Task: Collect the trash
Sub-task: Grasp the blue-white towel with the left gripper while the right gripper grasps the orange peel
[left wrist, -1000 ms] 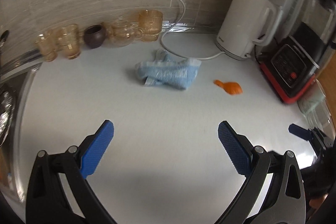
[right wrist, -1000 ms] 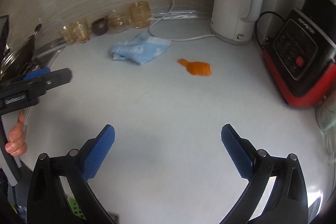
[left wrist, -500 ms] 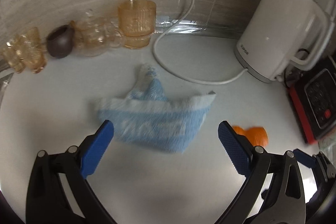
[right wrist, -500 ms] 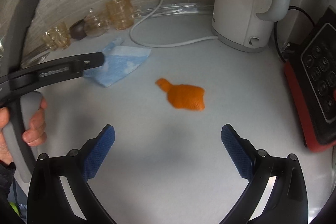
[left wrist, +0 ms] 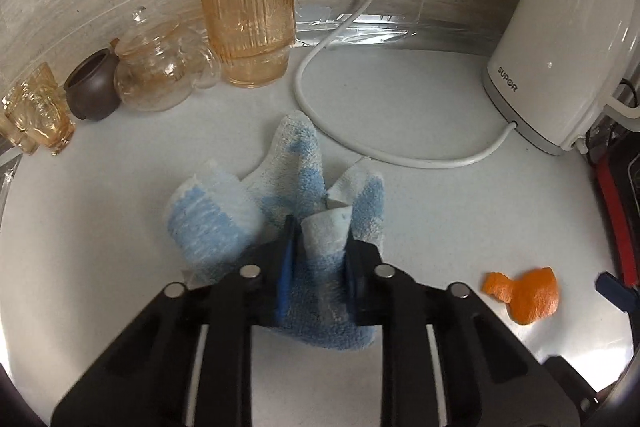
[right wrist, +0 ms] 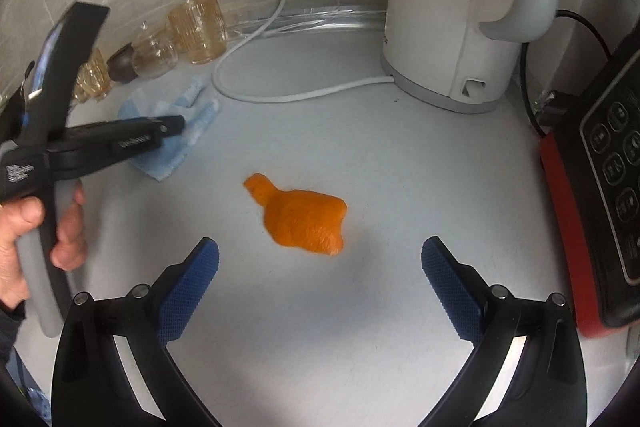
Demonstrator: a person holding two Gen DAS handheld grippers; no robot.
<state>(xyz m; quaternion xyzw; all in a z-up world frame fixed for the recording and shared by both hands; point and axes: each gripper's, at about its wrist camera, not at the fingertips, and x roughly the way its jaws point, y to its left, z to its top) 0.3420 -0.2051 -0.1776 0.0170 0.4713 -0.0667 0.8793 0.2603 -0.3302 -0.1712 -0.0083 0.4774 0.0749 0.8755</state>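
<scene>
A blue and white cloth point(left wrist: 212, 223) lies bunched on the white counter point(left wrist: 100, 267). My left gripper point(left wrist: 318, 239) is closing its jaws on the cloth's middle, and both pads press into the fabric. An orange peel point(right wrist: 304, 219) lies flat on the counter, to the right of the cloth. My right gripper point(right wrist: 320, 247) hangs open just in front of the peel, with nothing between its fingers. In the right wrist view the left gripper point(right wrist: 172, 125) sits over the cloth point(right wrist: 160, 163), held by a hand point(right wrist: 24, 227). The peel point(left wrist: 528, 293) also shows at the lower right of the left wrist view.
A white kettle point(right wrist: 460, 7) stands at the back right, and its cord point(left wrist: 320, 75) loops across the counter behind the cloth. Amber glass cups point(left wrist: 252, 31), a glass jar point(left wrist: 156, 75) and a dark pot point(left wrist: 92, 87) line the back wall. A red and black appliance point(right wrist: 600, 167) stands at the right.
The left gripper dropped onto the cloth and went from wide open to closed on it, bunching the fabric. The right gripper moved closer to the orange peel and stayed open.
</scene>
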